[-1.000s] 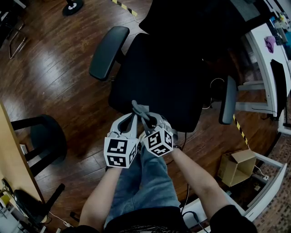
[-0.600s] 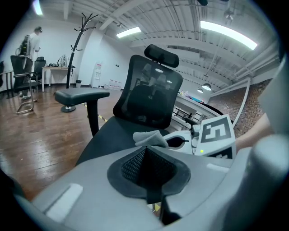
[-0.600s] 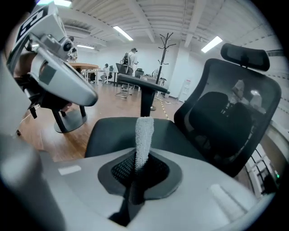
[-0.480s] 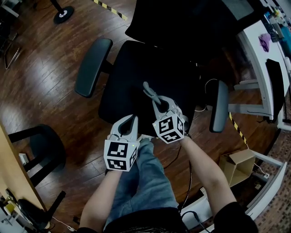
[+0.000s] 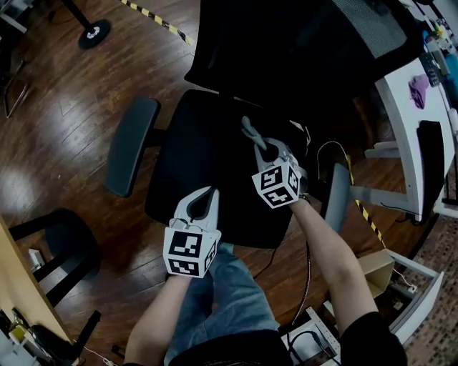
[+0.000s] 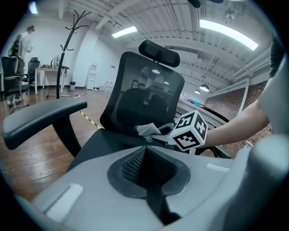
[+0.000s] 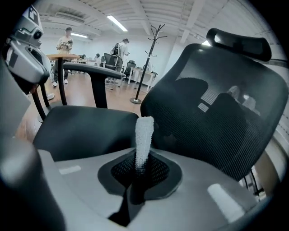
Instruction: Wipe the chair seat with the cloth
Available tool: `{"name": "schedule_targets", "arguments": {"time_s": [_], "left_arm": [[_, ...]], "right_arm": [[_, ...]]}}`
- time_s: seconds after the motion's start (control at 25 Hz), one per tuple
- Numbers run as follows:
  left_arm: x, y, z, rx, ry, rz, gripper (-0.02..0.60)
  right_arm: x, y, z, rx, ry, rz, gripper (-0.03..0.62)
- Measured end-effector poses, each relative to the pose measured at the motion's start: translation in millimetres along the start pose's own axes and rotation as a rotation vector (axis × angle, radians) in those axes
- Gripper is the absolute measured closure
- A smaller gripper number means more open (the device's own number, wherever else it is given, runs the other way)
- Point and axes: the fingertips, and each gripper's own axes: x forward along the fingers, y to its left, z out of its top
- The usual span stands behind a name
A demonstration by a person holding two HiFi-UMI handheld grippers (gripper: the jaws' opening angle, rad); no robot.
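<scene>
Cloth (image 5: 247,129) sticks out from the right gripper (image 5: 257,145), pinched between its jaws, near frame centre over the black chair seat (image 5: 197,161). Lower left, the left gripper (image 5: 203,194) has its jaws pressed together, holding nothing.

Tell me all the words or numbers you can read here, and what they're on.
None: no word or number is readable.
The left gripper and the right gripper, shut on the cloth, carry only black-and-white square markers, not letters.
The floor tape shows only stripes.
</scene>
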Motion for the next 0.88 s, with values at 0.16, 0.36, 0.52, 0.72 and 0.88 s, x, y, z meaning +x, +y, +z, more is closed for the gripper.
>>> {"name": "schedule_targets", "arguments": {"time_s": [0.16, 0.36, 0.52, 0.72, 0.88], "left_arm": [[23.8, 4.9, 8.9, -0.007, 0.006, 0.005, 0.577], [45.4, 14.3, 3.9, -0.032, 0.037, 0.026, 0.577], [55.1, 19.3, 1.3, -0.044, 0.046, 0.043, 0.577], [57.8, 21.0, -1.0, -0.056, 0.049, 0.049, 0.577], [53.5, 19.1, -6.4, -0.052, 0.054, 0.039, 0.577]], "right_arm": [[29.2, -34.1, -9.5, -0.033, 0.043, -0.003, 0.583], [65.5, -60.4, -24.0, -0.072, 0.116, -0.001, 0.583], [80.8, -64.0, -32.7, -0.068, 0.139, 0.025, 0.583], [81.4, -52.3, -40.1, -0.084, 0.149, 0.059, 0.583], [74.2, -40.8, -41.3, -0.069, 0.144, 0.063, 0.583]]}}
